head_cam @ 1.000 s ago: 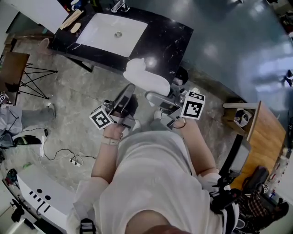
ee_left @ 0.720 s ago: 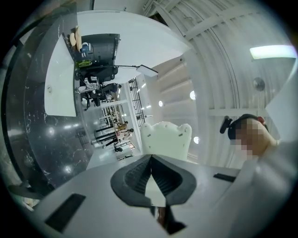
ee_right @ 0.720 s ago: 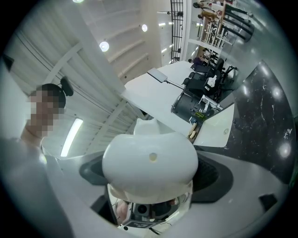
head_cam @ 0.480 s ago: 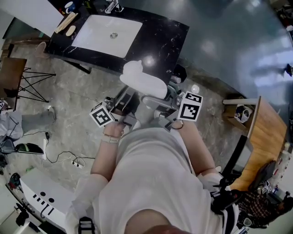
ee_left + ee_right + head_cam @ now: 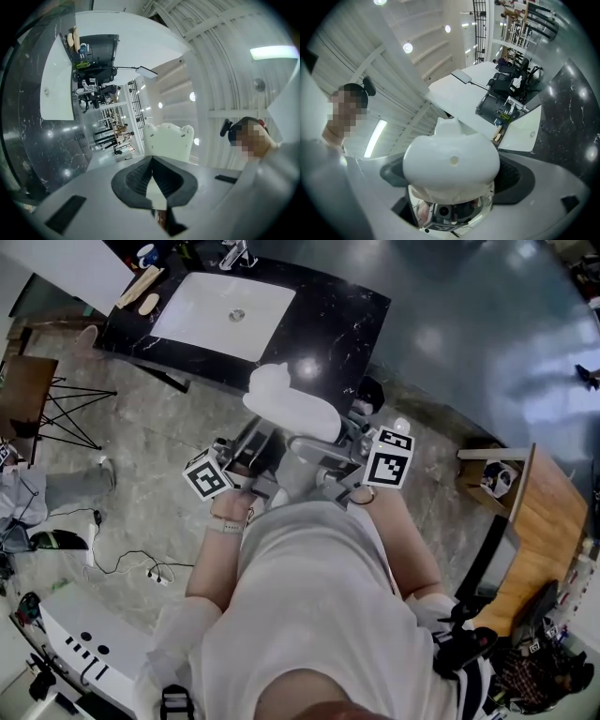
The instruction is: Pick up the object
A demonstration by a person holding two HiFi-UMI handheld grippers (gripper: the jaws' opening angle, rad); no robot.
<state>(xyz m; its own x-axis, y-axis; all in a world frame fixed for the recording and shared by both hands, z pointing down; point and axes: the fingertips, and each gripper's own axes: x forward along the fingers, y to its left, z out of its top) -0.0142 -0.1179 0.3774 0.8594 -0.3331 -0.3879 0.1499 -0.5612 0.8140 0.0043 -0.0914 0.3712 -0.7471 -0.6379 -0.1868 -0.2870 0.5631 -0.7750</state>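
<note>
A white, smooth, tooth-shaped object (image 5: pixel 291 407) hangs in the air in front of the person, just short of the black counter. My left gripper (image 5: pixel 259 435) reaches it from the lower left and my right gripper (image 5: pixel 317 444) from the lower right. In the left gripper view the dark pads (image 5: pixel 136 180) close on a thin white part, and the object's crowned end (image 5: pixel 168 140) stands beyond them. The right gripper view has the object's rounded white body (image 5: pixel 450 161) filling the gap between the pads of my right gripper (image 5: pixel 450 176), which grip it. A shiny metal part shows under it.
A black marble counter (image 5: pixel 342 320) with a white sink basin (image 5: pixel 220 310) and a faucet (image 5: pixel 234 253) lies ahead. A wire-legged side table (image 5: pixel 28 381) stands at the left, a wooden table (image 5: pixel 544 512) at the right. Cables (image 5: pixel 141 563) trail on the stone floor.
The head view has shifted a little. Both grippers and the white object keep the same pose relative to each other.
</note>
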